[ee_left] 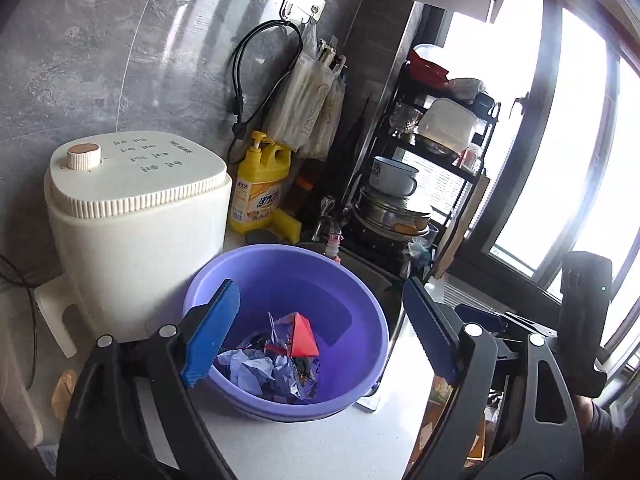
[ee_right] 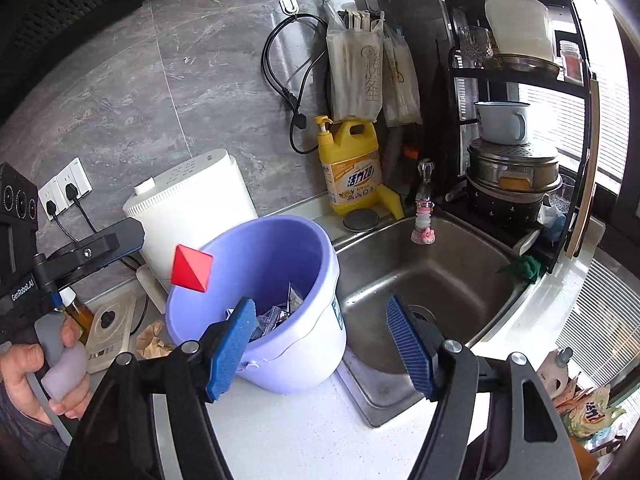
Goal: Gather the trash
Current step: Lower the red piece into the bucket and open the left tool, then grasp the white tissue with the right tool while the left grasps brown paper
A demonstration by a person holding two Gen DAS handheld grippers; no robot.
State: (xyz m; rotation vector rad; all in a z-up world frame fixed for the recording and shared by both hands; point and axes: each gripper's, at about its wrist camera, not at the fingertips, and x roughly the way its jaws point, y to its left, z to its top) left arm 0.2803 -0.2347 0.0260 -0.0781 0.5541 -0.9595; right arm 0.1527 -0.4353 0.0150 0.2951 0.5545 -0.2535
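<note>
Both jaws are spread wide and nothing's being held: left hand-held gripper (ee_left: pixel 320 332) is hung over the purple bucket (ee_right: pixel 296 344), right hand-held gripper (ee_right: pixel 320 344) just beside it. The red pyramid piece (ee_right: pixel 191 268) is caught in mid-air at the bucket's rim in the right view, so it could easily be bounced onto the table (ee_right: pixel 304 440). Crumpled wrappers (ee_left: pixel 268 372) are already inside. Further back, the bucket is parked right at the sink (ee_right: pixel 432 280) edge and could get nudged in.
</note>
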